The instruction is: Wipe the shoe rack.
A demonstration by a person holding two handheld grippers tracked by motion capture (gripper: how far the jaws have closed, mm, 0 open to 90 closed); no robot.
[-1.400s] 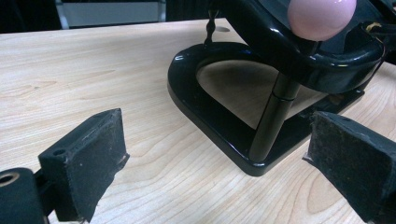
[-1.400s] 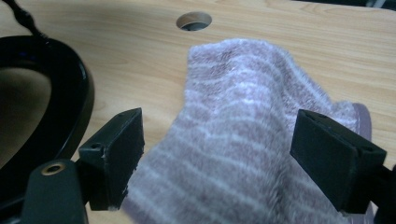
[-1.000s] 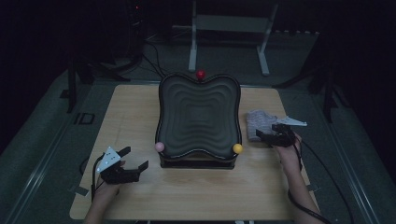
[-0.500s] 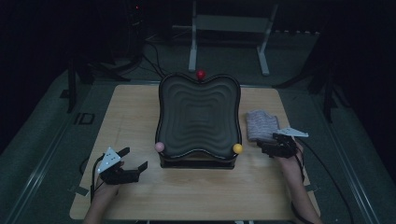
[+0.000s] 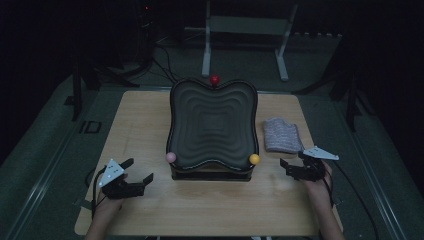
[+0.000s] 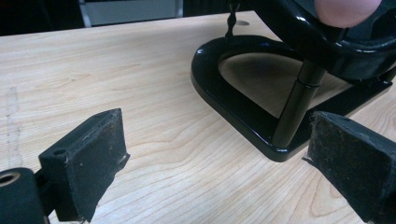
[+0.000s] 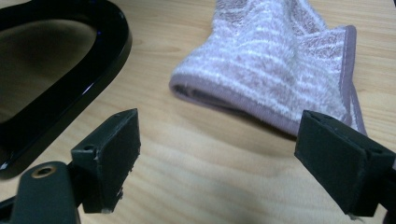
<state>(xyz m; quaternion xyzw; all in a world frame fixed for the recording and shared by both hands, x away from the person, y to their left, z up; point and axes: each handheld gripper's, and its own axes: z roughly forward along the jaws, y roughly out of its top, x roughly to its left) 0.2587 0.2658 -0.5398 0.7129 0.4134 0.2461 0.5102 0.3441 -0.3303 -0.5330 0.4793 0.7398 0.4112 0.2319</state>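
Note:
A black wavy-topped stand (image 5: 212, 125) sits mid-table, with a red ball (image 5: 214, 79) at its far edge, a pink ball (image 5: 171, 157) at its near left corner and a yellow ball (image 5: 254, 159) at its near right corner. A folded, striped mauve towel (image 5: 281, 135) lies to its right. My left gripper (image 5: 139, 170) rests open on the table near the stand's front left corner; its own view (image 6: 219, 163) faces the stand's black base (image 6: 233, 112) and post (image 6: 296, 107). My right gripper (image 5: 286, 168) is open just in front of the towel (image 7: 280, 70), holding nothing (image 7: 219, 154).
The wooden table (image 5: 140, 125) has bare board on the left and along the front. A metal frame (image 5: 245, 30) and dark stands rise from the floor behind it. Cables trail from both grippers over the table's front corners.
My right gripper has drawn back from the towel toward the front edge, and the towel now lies flat and folded. The left gripper has barely moved.

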